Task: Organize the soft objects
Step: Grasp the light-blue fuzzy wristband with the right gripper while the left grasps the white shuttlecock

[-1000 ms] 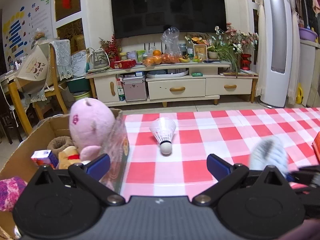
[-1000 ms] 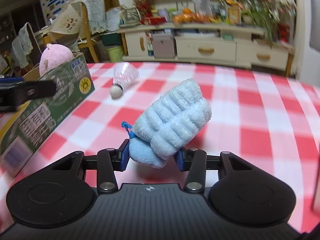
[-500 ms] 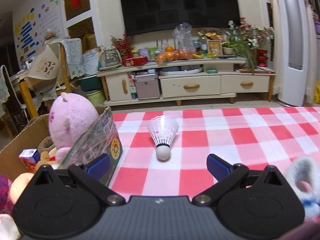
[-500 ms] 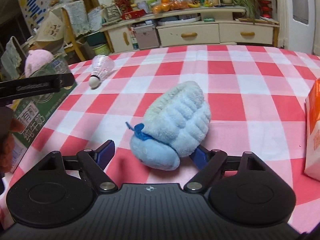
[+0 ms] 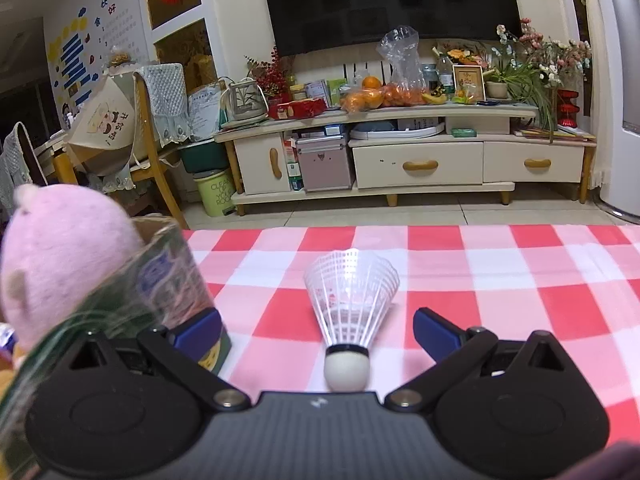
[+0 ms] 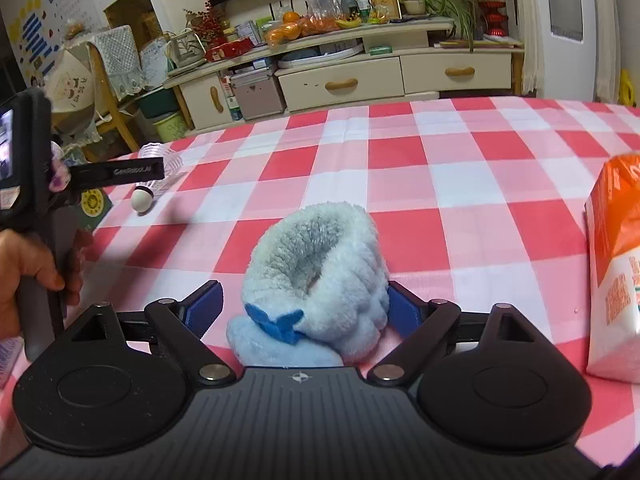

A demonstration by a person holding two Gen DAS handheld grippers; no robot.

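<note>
A light-blue fluffy soft item (image 6: 320,264) with a blue bow lies on the red-and-white checked tablecloth (image 6: 440,184). It sits between the fingers of my right gripper (image 6: 304,300), whose jaws are opening; the left pad stands clear of it. A white shuttlecock (image 5: 350,300) lies cork-first between the wide-spread fingers of my left gripper (image 5: 316,322), untouched. In the right wrist view the shuttlecock (image 6: 143,200) shows under a finger of the left gripper (image 6: 120,170), which a hand (image 6: 28,276) holds. A pink plush toy (image 5: 60,256) sits in the cardboard box (image 5: 176,280) at the left.
An orange-and-white packet (image 6: 616,264) lies on the table to the right of the blue item. The box's green printed wall stands close beside the left finger. Beyond the table's far edge are a TV cabinet (image 5: 420,164) and a wooden chair (image 5: 148,152).
My right gripper's jaws have spread and let the blue fluffy item down onto the cloth. The left gripper has moved in toward the shuttlecock, which now lies between its fingers.
</note>
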